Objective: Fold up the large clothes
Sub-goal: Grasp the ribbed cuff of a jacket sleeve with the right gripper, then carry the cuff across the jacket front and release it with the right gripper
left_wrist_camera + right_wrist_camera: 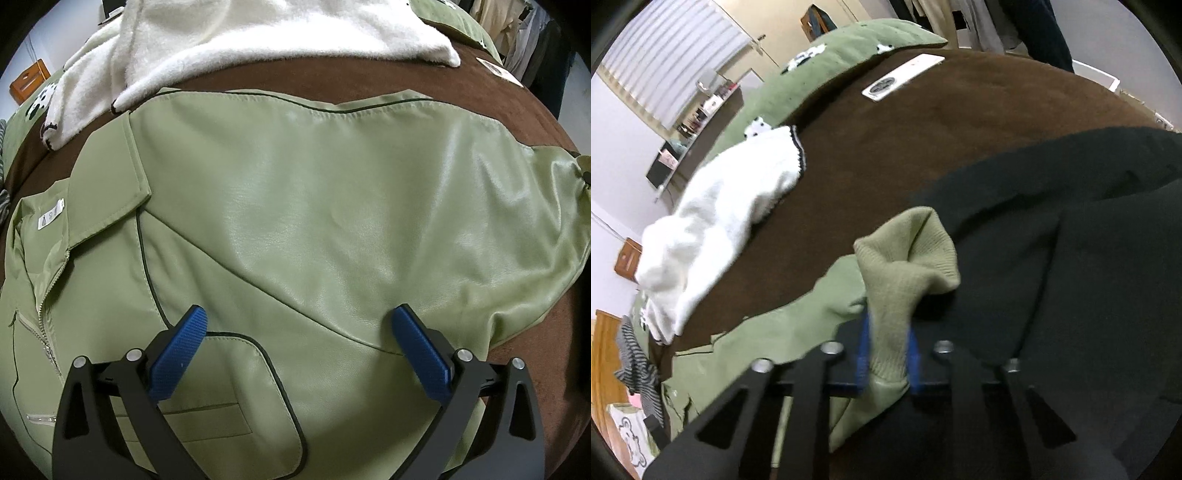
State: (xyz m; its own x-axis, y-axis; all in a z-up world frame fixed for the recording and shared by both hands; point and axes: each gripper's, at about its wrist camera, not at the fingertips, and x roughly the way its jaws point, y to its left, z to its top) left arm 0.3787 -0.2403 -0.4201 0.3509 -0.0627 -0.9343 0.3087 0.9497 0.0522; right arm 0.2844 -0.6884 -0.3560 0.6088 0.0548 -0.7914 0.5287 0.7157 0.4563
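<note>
On the brown blanket [332, 92] the green jacket [295, 221] lies spread flat beneath my left gripper [299, 328], whose jaws stand wide apart and hold nothing. My right gripper [888, 354] is clenched on the ribbed cuff [908, 258] at the sleeve's far end. The sleeve's length runs from that cuff back toward the body, so I judge the right hand should carry it inward.

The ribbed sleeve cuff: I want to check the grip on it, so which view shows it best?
The right wrist view: the ribbed cuff sits centre frame, pinched between the right gripper's closed blue pads. The left wrist view shows only the green jacket's body, with the sleeve end bunched at the right edge and the left gripper open above it.
</note>
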